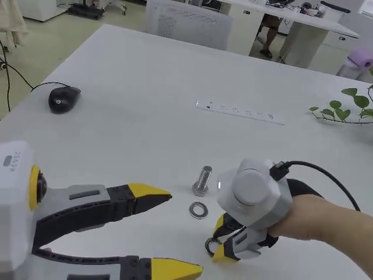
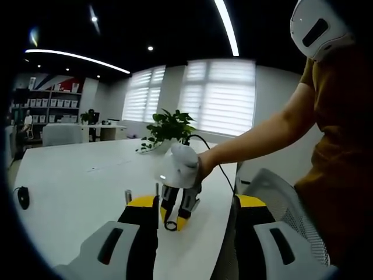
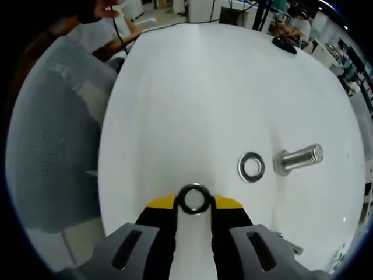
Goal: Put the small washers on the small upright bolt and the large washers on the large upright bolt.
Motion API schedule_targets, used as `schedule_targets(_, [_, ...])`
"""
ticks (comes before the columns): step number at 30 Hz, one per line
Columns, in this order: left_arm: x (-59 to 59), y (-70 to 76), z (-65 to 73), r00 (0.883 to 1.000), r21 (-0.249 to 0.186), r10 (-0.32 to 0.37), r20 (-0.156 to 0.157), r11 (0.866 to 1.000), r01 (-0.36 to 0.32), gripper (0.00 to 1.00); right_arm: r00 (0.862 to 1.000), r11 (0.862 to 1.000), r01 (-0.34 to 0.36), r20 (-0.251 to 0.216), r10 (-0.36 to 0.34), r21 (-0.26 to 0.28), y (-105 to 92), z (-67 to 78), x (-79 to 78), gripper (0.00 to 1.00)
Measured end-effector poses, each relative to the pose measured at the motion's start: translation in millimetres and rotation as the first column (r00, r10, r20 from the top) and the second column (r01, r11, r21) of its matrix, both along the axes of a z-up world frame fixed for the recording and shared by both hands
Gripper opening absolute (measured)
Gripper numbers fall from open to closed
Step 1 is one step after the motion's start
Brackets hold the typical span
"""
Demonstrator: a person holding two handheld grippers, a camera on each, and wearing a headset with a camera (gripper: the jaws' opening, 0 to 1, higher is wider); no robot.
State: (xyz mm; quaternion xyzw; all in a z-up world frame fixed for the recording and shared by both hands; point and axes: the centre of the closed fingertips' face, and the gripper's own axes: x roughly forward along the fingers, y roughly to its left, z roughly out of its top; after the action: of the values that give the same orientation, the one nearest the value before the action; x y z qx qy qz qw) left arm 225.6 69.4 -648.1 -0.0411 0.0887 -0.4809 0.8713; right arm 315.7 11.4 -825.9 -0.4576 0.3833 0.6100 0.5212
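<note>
The white bench [image 1: 145,116] carries everything. The left hand-held gripper [image 1: 185,233] hangs over its near edge with jaws spread wide and nothing between them, pointing towards the work. The right hand-held gripper [image 1: 221,238] is tipped down at the bench and pinches a washer [image 3: 194,198] by its rim between the yellow tips. Whether that washer has left the surface I cannot tell.

Just beyond stands the threaded upright bolt [image 1: 202,179], resting on its head. A loose washer [image 1: 199,210] lies flat just beside it, on the near side. Two thin posts show in the left gripper view; if one is the small bolt, I cannot tell which.

The risks, as I judge them:
- The grip is only on a thin edge, so the washer may swivel or spring out during the carry.
- A washer brought in tilted could catch on the threads and topple the bolt, which seems merely stood on the bench.
- The two washers look alike in size, so the held one may suit the other bolt.
</note>
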Motion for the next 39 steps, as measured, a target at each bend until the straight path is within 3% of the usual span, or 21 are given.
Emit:
schedule_targets(4, [0.7, -1.0, -1.2, 1.000, 0.007, 0.000, -0.002, 1.000, 0.000, 0.51, 1.000, 1.000, -0.004, 0.009, 0.004, 0.006, -2.4, 5.9, 0.8, 0.21])
schedule_targets(14, [3.0, -4.6, -1.5, 1.000, 0.010, 0.002, -0.001, 1.000, -0.002, 0.51, 0.999, 0.999, -0.016, 0.051, 0.014, 0.036, 0.1, 36.3, 17.6, 0.21])
schedule_targets(27, [5.9, -2.2, -3.0, 1.000, 0.018, 0.027, -0.011, 0.999, -0.026, 0.51, 0.990, 0.996, -0.035, 0.136, 0.024, 0.078, 14.1, 74.0, 61.4, 0.22])
schedule_targets(39, [7.8, 1.5, -6.5, 0.999, 0.014, 0.044, -0.026, 0.999, -0.044, 0.51, 0.984, 0.994, -0.050, 0.175, 0.032, 0.096, 38.9, 90.3, 94.5, 0.22])
